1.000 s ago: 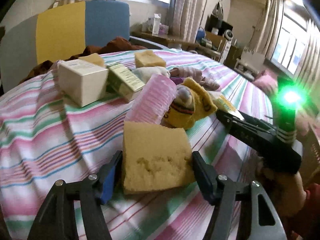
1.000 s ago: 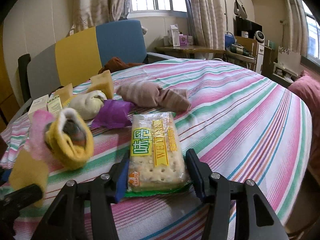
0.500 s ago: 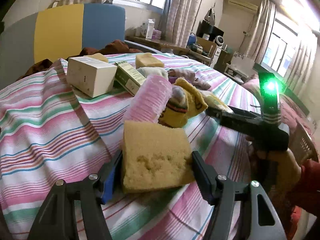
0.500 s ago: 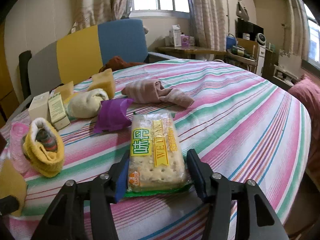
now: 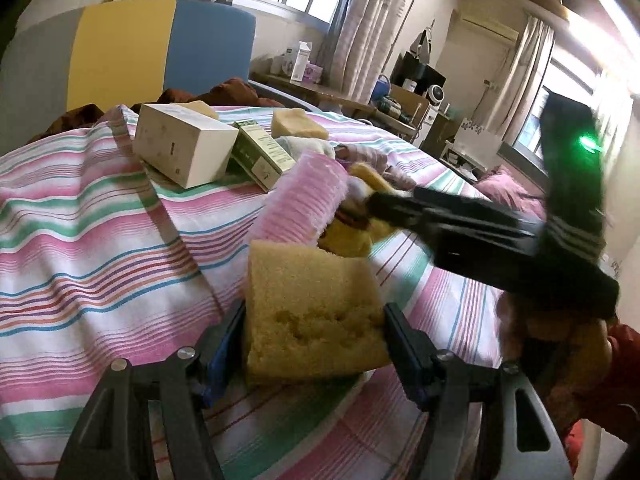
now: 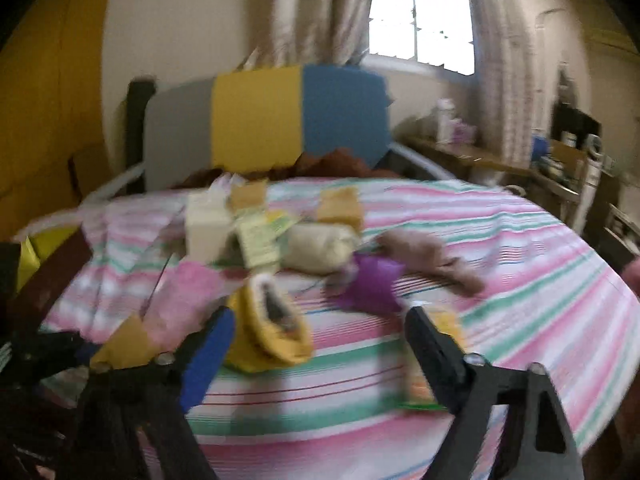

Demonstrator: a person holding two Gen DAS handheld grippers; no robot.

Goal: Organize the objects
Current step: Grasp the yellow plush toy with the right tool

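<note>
Sponge (image 5: 310, 312) is sitting clamped between the fingers of my left gripper (image 5: 314, 330), both pads pressing its sides, low over the striped cloth (image 5: 100, 240) covering the tabletop. Just beyond it a pink ribbed roll (image 5: 304, 196) is lying against a yellow sock (image 5: 352, 236), and farther left a white box (image 5: 184, 146) and a green carton (image 5: 260, 152) are resting side by side. Another sponge piece (image 5: 298, 124) is lying at the far side.

My right gripper (image 6: 316, 344) is crossing in from the right in the left view, blurred, its tip reaching over the yellow sock. In its own blurred view its jaws are standing apart with nothing pressed between them; they have just been closing a little after widening. The cracker packet (image 6: 432, 356) is lying on the cloth just beside the right finger, partly behind it. The yellow sock is lying near the left finger, with a purple cloth (image 6: 372, 284) and a beige rolled cloth (image 6: 324, 248) farther off.
</note>
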